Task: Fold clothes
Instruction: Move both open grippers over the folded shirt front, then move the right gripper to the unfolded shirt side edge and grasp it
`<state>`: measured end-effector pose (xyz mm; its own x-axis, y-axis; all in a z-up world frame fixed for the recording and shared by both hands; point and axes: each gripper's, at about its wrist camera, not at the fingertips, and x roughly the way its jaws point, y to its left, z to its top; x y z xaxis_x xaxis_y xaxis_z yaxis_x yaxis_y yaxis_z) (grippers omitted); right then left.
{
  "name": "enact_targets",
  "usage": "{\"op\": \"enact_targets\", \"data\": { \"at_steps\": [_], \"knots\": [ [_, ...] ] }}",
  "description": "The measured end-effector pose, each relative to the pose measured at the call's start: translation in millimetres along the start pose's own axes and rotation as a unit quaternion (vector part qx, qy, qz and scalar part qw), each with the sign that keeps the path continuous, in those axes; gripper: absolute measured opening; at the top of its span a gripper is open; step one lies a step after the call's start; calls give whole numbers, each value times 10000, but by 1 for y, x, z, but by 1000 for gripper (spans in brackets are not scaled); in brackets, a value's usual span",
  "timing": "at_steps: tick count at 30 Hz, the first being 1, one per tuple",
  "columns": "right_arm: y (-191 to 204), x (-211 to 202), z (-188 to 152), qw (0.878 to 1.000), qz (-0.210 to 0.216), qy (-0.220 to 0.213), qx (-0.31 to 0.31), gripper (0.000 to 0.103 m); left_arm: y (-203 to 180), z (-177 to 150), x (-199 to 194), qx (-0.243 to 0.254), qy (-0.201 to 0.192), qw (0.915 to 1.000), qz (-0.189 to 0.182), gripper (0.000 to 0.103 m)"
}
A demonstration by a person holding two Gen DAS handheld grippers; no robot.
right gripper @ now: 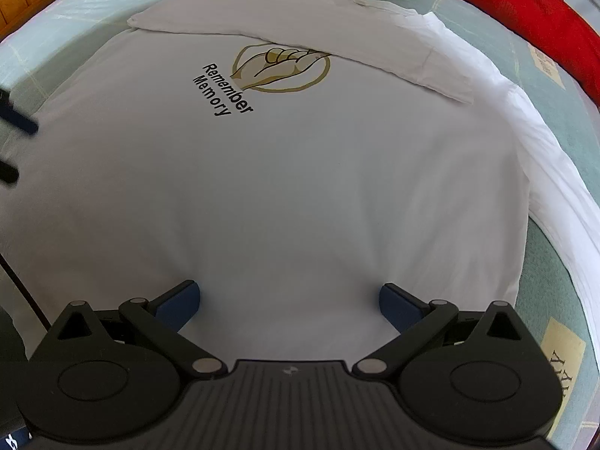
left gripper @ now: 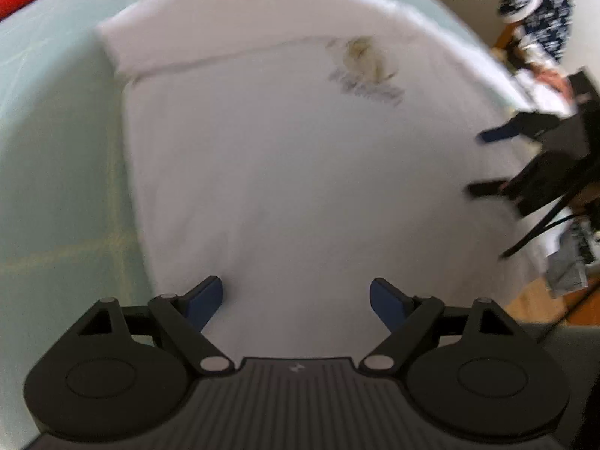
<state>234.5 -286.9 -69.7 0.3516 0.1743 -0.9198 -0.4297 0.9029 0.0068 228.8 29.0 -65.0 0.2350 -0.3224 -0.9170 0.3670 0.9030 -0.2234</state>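
White T-shirt (right gripper: 285,172) lies spread across pale green bedsheet (right gripper: 555,142), filling centre of both views, one sleeve folded across its printed logo (right gripper: 279,69) at upper centre of right wrist view. Left gripper (left gripper: 296,300) and right gripper (right gripper: 288,302) both hang over shirt at lower centre, jaws wide, nothing between them. Red blanket (right gripper: 525,3) upper right.
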Motion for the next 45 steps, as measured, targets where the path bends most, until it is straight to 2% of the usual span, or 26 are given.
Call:
{"op": "enact_targets", "data": {
  "at_steps": [4,7,9,11,13,16,20,23,25,28,31,36,39,45],
  "knots": [
    [-1,-2,-2,10000,6,-40,0,103,8,-6,-10,-211,27,9995,229,85],
    [-1,-1,-4,9999,-17,-102,7,103,1,-1,-19,-224,-108,9997,-81,85],
    [-1,-1,-4,9999,-29,-132,20,103,-4,0,-15,-166,-19,9996,-239,86],
    [-1,1,-3,9999,-26,-132,20,103,-4,-6,-4,-96,246,9996,-29,84],
    [-2,0,-3,9999,-12,-102,45,103,-1,-9,-6,-148,251,9994,170,83],
    [-6,-7,-11,9997,-48,92,230,103,6,-1,-18,-311,79,9992,238,84],
    [-7,-19,-37,9983,-130,446,343,103,5,16,-22,-144,-120,9991,393,84],
    [-10,-27,-40,9964,-154,673,492,103,4,30,-23,-100,-315,9986,402,84],
    [-16,-29,-31,9965,-266,544,568,103,0,46,-19,-49,-427,9982,427,84],
    [-29,-26,-10,9971,-378,120,643,103,-7,59,-12,-30,-538,9977,420,84],
    [-44,-9,3,9958,-264,193,859,103,-12,68,-3,-95,-492,9980,383,84],
    [-51,-15,-24,9923,-219,146,1211,103,-19,68,7,25,-247,9985,481,84],
    [-55,-24,-23,9910,-154,195,1319,103,-22,77,11,18,-275,9984,501,84],
    [-107,-33,9,9830,-523,-770,1582,103,-39,113,22,171,-626,9968,469,85]
  ]
}}
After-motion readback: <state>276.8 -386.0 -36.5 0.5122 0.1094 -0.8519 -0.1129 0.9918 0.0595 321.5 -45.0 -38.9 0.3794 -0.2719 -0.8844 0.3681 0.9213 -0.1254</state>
